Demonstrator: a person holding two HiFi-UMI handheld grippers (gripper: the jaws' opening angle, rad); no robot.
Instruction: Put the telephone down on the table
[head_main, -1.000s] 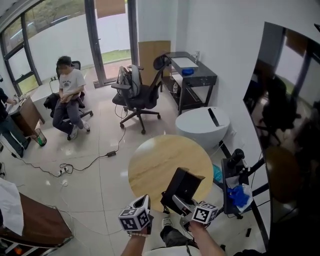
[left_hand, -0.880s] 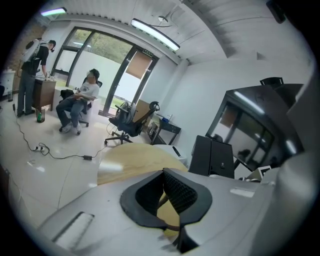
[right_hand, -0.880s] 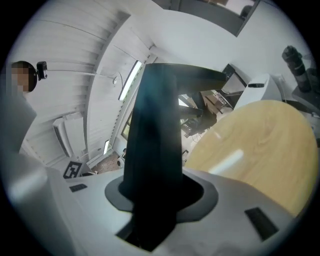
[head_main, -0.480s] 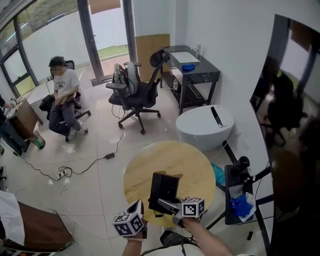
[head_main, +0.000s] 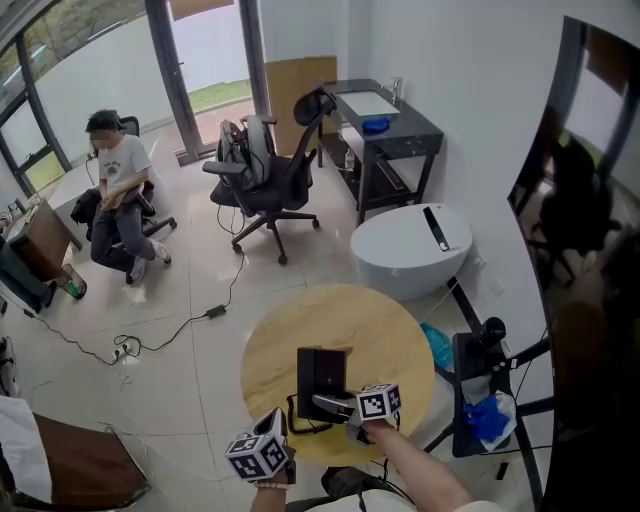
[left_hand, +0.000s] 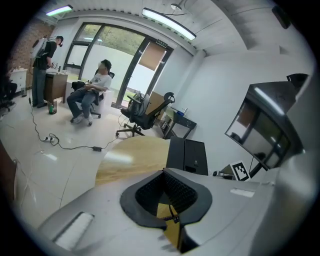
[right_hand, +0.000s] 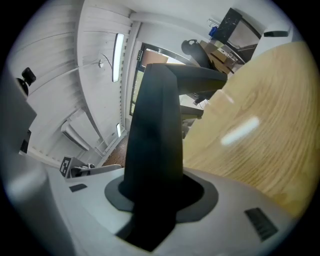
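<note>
Telephone (head_main: 321, 375) sat over the round wooden bench (head_main: 390, 335), which filled the lower middle of the head view, with an office chair (head_main: 262, 185) and a seated person (head_main: 115, 195) well beyond it on the tiled floor. From above, the black slab was on the near half of the bench, towards the person's left. Its long axis ran straight away from the person, narrow end nearest.

The right hand-held gripper (head_main: 333, 404) had that near end clamped between its jaws, which stood partly apart around the dark body. Its own view showed little else: a blurred black shape rising out of the pads, with pale wood grain to the right.

The left gripper view gave what the head view could not. There the telephone's face showed as two panels side by side, and its far edge reached up to the bench's far rim, so that end looked raised. Whether the near end touched the wood could not be told. The right gripper's marker cube (left_hand: 240, 171) showed just beside it.

The left hand-held gripper (left_hand: 167, 194) was at the bench's near edge. Its jaws were apart and gripped nothing, and only a bit of coiled cord (left_hand: 171, 216) showed through the gap.
</note>
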